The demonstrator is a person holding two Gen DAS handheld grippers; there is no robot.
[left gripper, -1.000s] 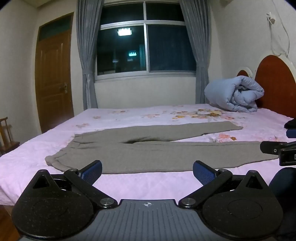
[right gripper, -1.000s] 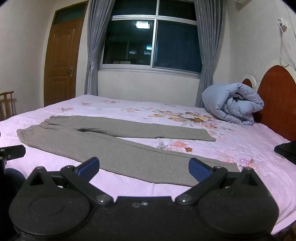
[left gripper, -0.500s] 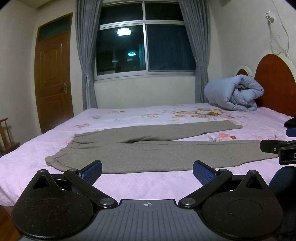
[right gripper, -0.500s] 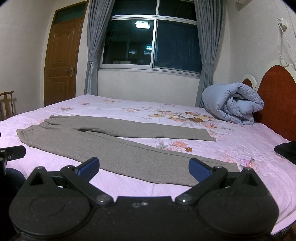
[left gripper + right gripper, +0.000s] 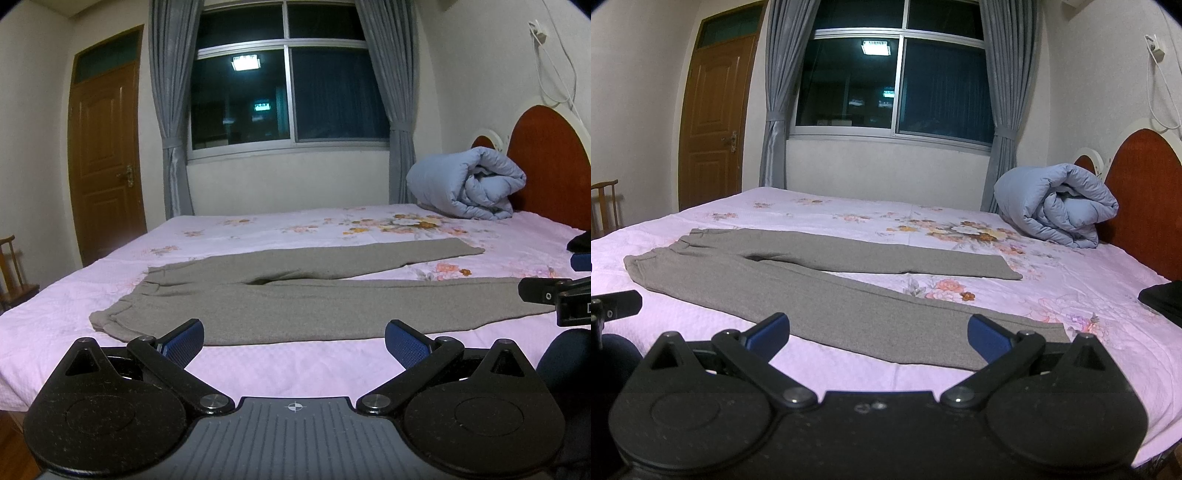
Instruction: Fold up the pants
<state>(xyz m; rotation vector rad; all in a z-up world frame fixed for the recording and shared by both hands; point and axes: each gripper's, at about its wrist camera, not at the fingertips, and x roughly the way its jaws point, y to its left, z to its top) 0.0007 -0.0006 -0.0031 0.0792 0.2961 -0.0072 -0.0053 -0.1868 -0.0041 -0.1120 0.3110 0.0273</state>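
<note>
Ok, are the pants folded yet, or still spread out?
Spread out. The grey pants lie flat on the bed, both legs full length and splayed apart, no fold visible. Neither open gripper touches them.

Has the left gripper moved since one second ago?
No. Seen from the left wrist, the left gripper frames the gray pants and the window at the same places as before.

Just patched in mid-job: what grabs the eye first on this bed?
Grey pants lie flat and unfolded across the pink floral bedsheet, waistband toward the door side, legs splayed toward the headboard. A rolled blue duvet sits against the red headboard. Both the left tool and right tool are open, short of the cloth.
</note>
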